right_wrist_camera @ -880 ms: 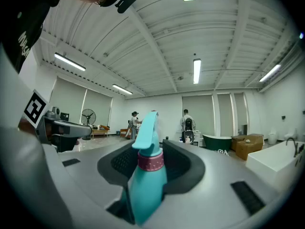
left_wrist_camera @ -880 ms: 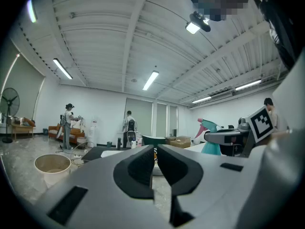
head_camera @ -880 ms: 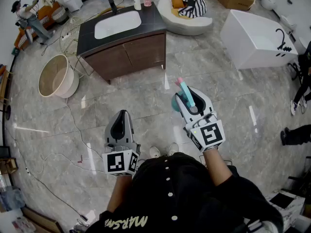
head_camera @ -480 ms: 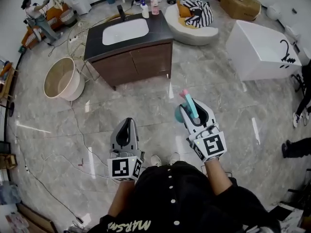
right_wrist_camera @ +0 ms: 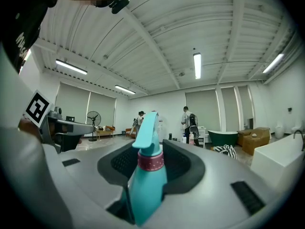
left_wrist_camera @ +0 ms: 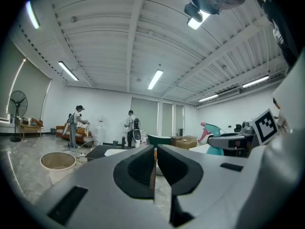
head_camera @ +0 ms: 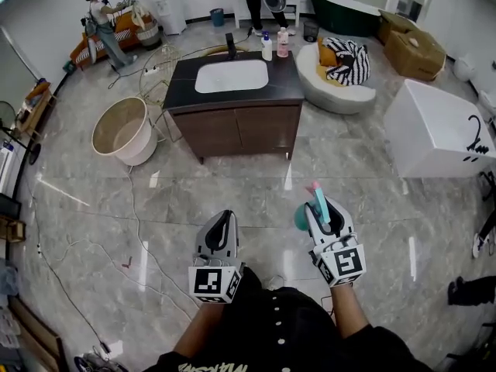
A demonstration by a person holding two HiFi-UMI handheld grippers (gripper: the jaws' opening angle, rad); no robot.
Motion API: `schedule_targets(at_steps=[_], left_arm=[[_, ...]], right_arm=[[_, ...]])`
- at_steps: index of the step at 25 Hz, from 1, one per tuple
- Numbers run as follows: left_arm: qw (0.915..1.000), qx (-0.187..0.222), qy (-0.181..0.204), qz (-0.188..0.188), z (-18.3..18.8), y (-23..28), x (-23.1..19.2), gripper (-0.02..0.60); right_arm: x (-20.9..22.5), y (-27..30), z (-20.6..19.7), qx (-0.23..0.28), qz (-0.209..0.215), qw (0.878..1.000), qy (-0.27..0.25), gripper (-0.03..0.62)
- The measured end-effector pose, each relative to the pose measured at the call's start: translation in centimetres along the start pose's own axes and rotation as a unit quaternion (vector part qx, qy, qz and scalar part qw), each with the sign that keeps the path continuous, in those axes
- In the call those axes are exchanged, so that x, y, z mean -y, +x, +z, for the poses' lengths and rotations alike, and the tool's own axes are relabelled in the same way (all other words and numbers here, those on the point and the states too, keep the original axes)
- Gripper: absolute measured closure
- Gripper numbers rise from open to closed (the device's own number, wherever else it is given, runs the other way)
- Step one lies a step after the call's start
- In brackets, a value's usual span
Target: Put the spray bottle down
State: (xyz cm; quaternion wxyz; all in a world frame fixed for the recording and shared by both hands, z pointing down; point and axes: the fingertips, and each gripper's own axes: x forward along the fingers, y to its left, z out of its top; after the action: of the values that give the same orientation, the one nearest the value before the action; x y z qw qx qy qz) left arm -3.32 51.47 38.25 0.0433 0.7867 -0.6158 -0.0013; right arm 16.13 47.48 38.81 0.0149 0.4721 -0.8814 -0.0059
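My right tongs (head_camera: 323, 206) grasp a teal plastic spray bottle (right_wrist_camera: 148, 175) with a pink nozzle, while my left tongs (head_camera: 220, 218) are clenched, empty.

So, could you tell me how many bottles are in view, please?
3. A white bottle and a pink bottle stand side by side at the back of the vanity; the spray bottle is clamped in the right gripper. Others may be hidden in far clutter.
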Motion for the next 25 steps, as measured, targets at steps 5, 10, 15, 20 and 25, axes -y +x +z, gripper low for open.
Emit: schedule_targets(at_steps=[5, 10, 15, 20, 25], left_arm=[[1.0000, 0.002, 0.000, 0.004, -0.2, 2.2, -0.4, 0.554], [1.0000, 0.006, 0.001, 0.002, -0.4, 6.0, -2.1, 0.554], [1.0000, 0.004, -0.003, -0.008, -0.2, 11.0, -4.3, 0.554], [0.9998, 0.007, -0.001, -0.020, 1.1, 15.8, -6.7, 0.554], [0.9996, 0.009, 0.001, -0.028, 2.0, 19.6, -9.5, 0.554]], right_arm=[[0.9, 2.1, -0.7, -0.002, 0.013, 1.000, 0.003, 0.454], [2.3, 5.9, -1.0, -0.001, 0.010, 1.000, 0.000, 0.454], [4.2, 10.5, -0.7, -0.001, 0.002, 1.000, -0.003, 0.454], [5.8, 15.6, 0.2, 0.000, -0.004, 1.000, -0.005, 0.454], [6.5, 20.3, 0.8, 0.001, -0.008, 1.000, -0.009, 0.454]])
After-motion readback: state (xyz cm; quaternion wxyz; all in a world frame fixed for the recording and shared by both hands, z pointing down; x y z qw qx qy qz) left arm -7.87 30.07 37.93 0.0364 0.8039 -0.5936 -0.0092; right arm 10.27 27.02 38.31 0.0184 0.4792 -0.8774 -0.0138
